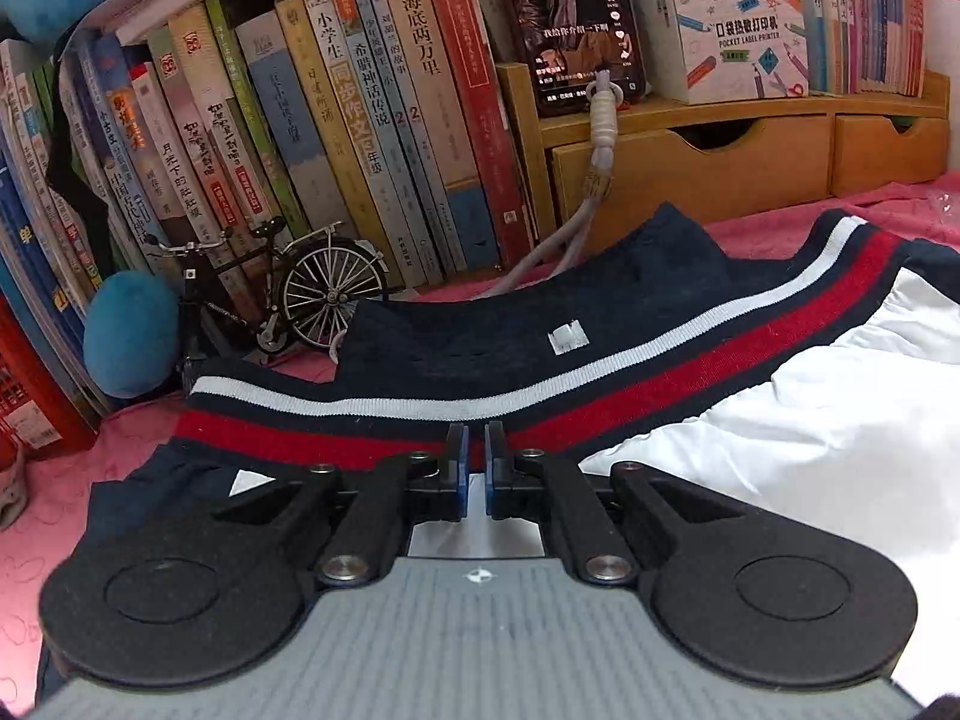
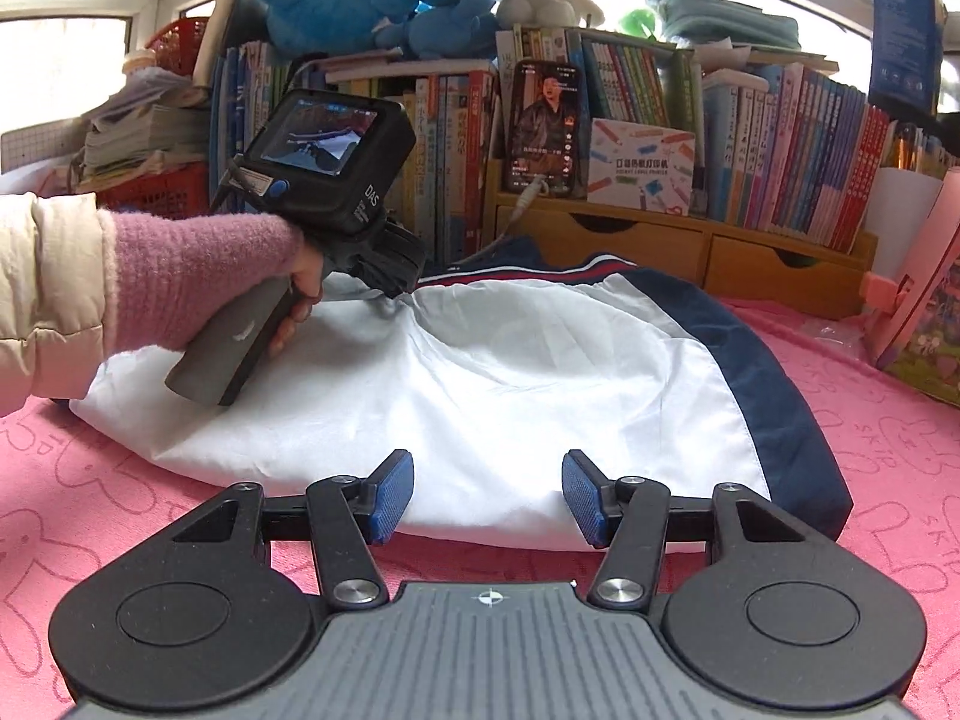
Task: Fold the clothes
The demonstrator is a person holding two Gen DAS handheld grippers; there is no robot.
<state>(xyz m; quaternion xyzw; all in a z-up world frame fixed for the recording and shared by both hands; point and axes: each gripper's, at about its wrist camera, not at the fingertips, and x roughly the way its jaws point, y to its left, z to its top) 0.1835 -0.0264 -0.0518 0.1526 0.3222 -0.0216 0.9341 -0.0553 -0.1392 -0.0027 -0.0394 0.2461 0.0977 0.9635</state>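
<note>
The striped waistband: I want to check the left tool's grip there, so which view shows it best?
The left wrist view: the striped waistband runs across the frame, with the left tool shut at its edge. The right wrist view shows only a short, distant piece of it.

garment (image 1: 780, 420): cut by right edge; left hand-held gripper (image 2: 384, 282): fingertips hidden behind its body

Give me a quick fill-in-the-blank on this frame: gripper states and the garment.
1. The left gripper fingers are ____ at the jacket's striped waistband.
2. The right gripper fingers are ____, holding nothing.
3. The jacket lies on a ____ cloth.
4. Its large middle panel is ____.

Missing: shut; open; pink; white
</note>
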